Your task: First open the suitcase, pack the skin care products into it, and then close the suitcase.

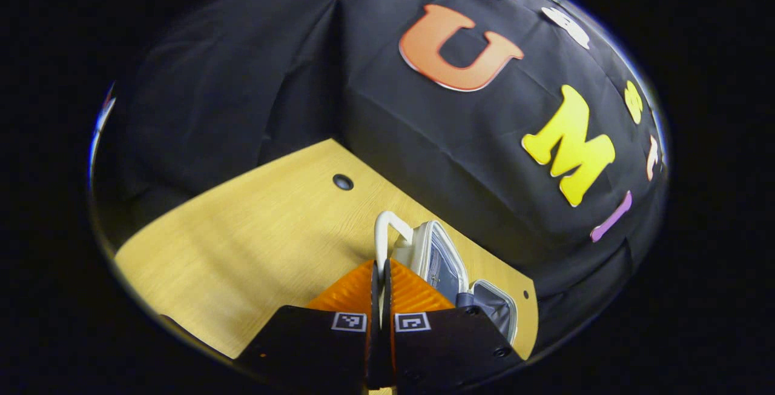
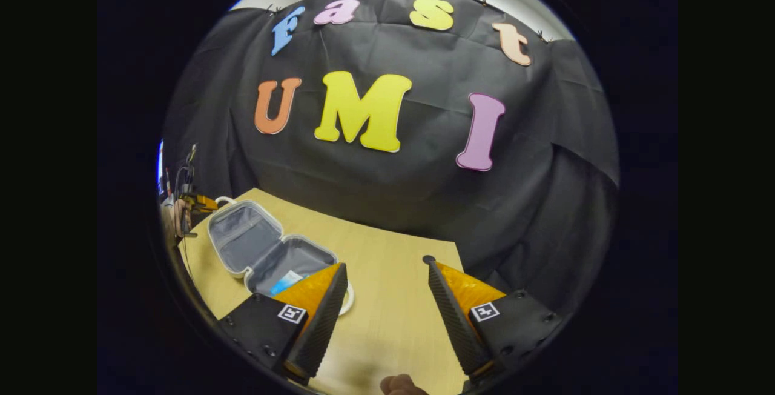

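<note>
Left gripper is pinched on the suitcase's white handle; right gripper hangs wide apart, empty, over the table. Right gripper view looks into the open suitcase, blue packet inside.

The left gripper view sits low and very near the suitcase, looking along its raised lid's edge toward the booth's corner, tilted sideways. The right gripper view hangs farther back over the wooden table, level, facing the back wall, with the suitcase off to its left. Both views share the suitcase, the tabletop and the wall.
</note>
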